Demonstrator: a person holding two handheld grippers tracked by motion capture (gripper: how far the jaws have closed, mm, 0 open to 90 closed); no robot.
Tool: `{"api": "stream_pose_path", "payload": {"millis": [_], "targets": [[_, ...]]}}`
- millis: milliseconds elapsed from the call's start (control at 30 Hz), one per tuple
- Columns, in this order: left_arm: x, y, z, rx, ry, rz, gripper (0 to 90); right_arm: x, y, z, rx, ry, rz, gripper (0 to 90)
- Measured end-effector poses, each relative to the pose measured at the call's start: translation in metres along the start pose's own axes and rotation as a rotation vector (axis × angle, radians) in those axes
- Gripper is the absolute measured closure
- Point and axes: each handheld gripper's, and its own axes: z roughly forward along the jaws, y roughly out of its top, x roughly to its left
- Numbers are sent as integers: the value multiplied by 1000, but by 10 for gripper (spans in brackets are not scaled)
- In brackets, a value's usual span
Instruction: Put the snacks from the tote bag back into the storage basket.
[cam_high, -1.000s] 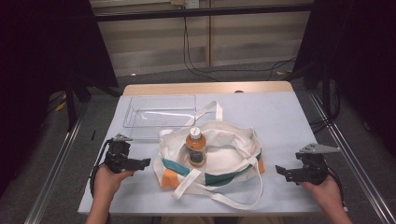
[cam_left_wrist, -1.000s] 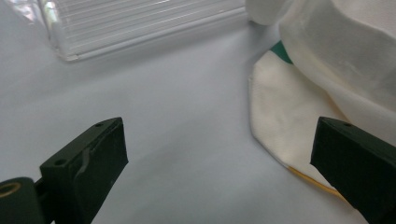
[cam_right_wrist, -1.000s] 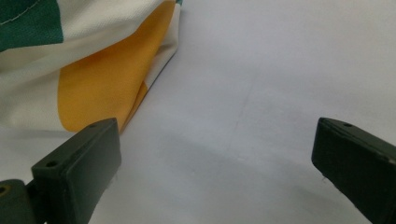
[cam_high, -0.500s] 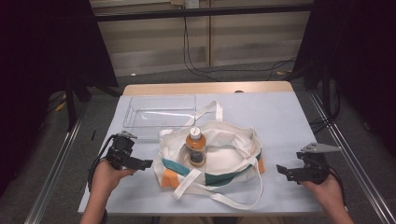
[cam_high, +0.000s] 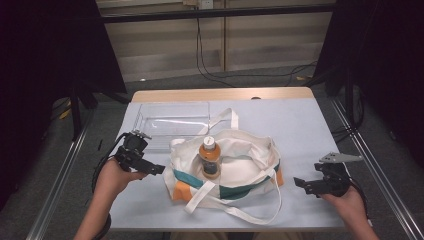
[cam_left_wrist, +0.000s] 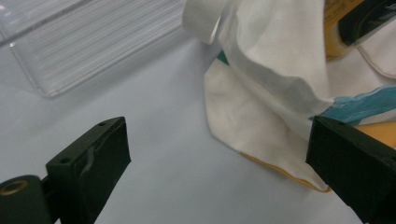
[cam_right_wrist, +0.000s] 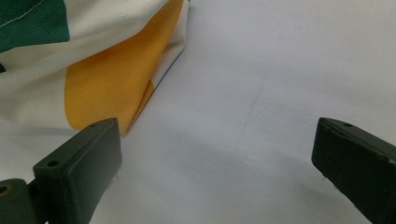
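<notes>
Clearly the work is at its approach stage: a cloth tote bag (cam_high: 225, 167) lies on the table (cam_high: 310, 130) with a bottle (cam_high: 209, 157) standing upright in its open mouth. The left gripper (cam_high: 152, 169), just beside the bag's left edge, has its jaws wide and holding nothing, though they have just been closing slightly. The right gripper (cam_high: 300, 183), near the bag's right end, is spread and empty too. Next, each gripper probably needs to reach the bag's rim or its straps (cam_high: 220, 120).

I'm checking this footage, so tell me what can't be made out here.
- Bottle label, high view: too small to read.
- Bottle, left gripper view: cut off by the top edge.
- Tote bag inside, high view: hidden by its own folds.
- Tote bag, right gripper view: cut off at the left edge.
</notes>
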Motion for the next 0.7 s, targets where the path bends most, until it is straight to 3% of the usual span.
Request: {"api": "stream_pose_path", "payload": {"millis": [433,567,700], "targets": [[-16,32,-8,45,-30,67,67,-3,-1,-1,0,11,11,15],[-22,40,-10,41,-34,65,66,-2,-1,-1,0,15,14,16],[-25,48,-12,65,-36,102,67,-1,0,0,7,18,12,16]]}}
